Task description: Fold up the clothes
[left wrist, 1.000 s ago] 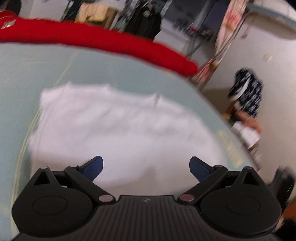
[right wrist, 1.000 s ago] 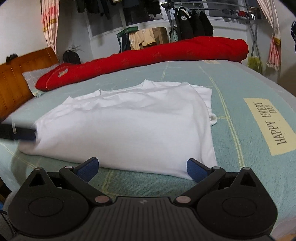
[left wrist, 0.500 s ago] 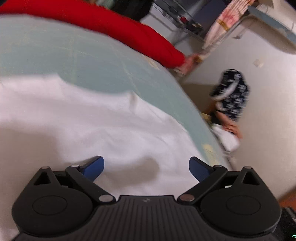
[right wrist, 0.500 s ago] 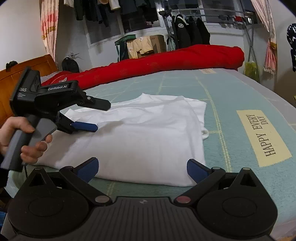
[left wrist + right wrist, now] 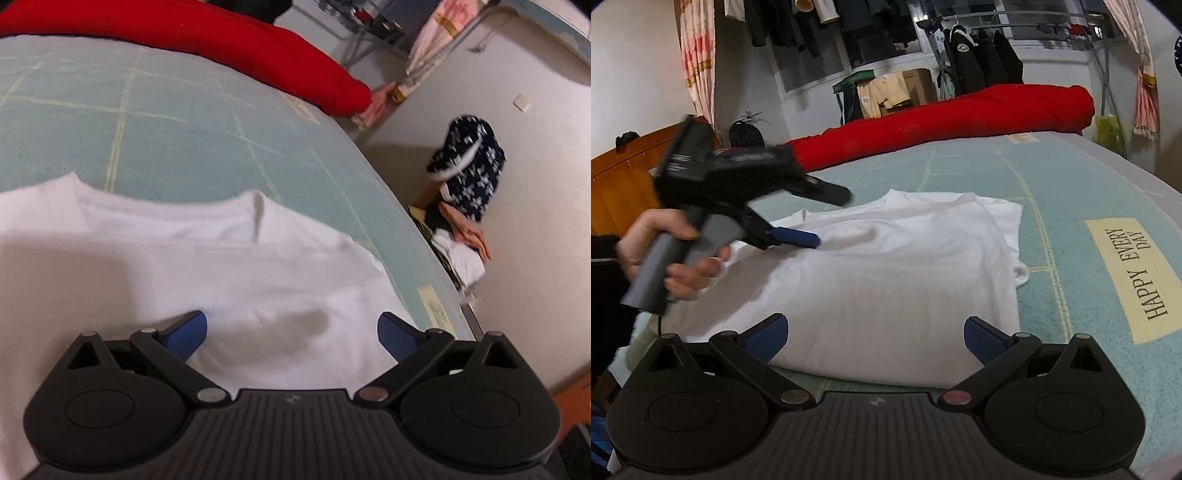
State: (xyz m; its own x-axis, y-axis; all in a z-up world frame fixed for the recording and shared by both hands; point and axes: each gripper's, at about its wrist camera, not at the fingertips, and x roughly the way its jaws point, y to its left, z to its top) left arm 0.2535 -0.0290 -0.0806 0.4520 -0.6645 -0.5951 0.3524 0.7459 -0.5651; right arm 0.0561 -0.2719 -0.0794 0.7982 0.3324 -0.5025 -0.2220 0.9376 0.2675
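Since a second ago the left claw has swung in from the left edge of the right wrist view and now hangs over the left part of the white T-shirt, gripped by a hand at centre left. Its own camera shows the left claw spread wide and released, blue fingertips apart above the cloth, grasping nothing; whether they brush the fabric is unclear. At the bottom of the right wrist view the right claw is likewise released, wide open and empty, its tips near the shirt's near edge. The T-shirt lies folded flat on the pale green bed, filling the middle of both frames, its collar toward the far side. Across the top runs a red rolled blanket; a yellow label reading HAPPY EVERY DAY sits at the right. Motion blur smears the left claw's body, and the shirt's left edge is hidden behind the hand.
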